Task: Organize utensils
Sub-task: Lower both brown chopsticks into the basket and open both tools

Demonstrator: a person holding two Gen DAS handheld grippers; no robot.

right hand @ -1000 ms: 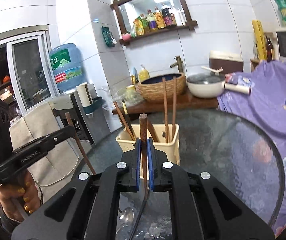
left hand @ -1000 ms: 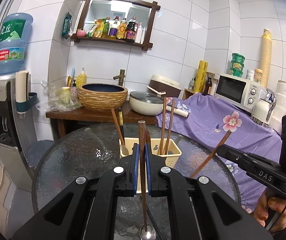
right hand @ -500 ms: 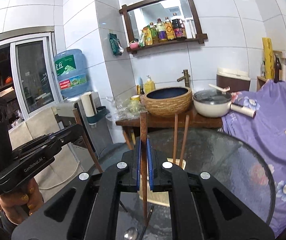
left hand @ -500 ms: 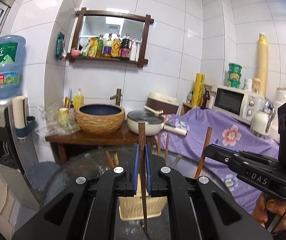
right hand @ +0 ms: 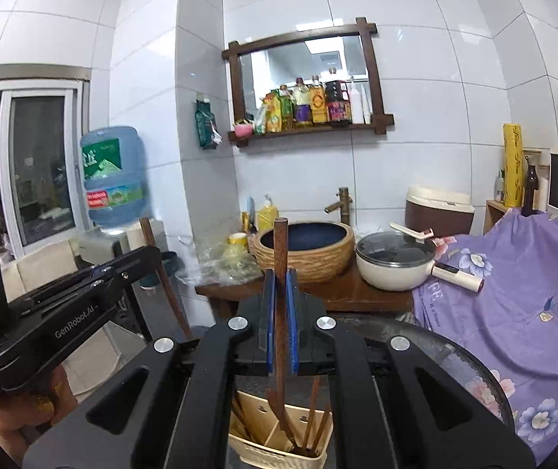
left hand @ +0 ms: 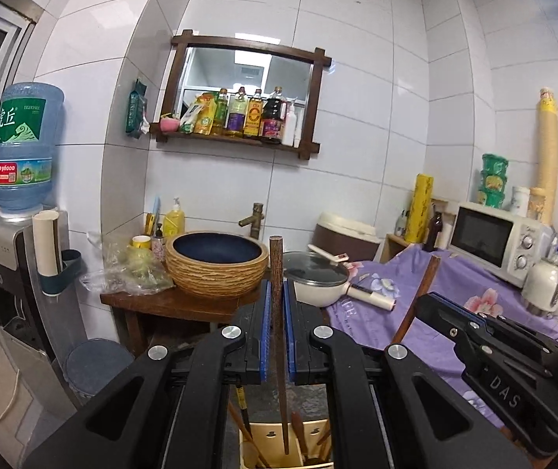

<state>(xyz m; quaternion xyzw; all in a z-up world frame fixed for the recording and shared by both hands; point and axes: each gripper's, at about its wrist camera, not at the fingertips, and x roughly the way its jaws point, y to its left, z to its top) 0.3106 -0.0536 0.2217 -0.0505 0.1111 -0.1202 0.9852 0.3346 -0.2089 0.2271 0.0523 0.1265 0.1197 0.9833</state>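
Your left gripper (left hand: 277,336) clamps a stiff, light wooden utensil (left hand: 278,293) upright above the cream caddy (left hand: 310,439); your right gripper (right hand: 279,324) pinches another (right hand: 280,258), seemingly entering the caddy. Hold mid-handle.

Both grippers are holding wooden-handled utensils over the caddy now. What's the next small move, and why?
Probably lower both a little further, then open. The left gripper and right gripper are each shut on an upright wooden utensil, whose lower ends already reach into the cream utensil caddy directly below.
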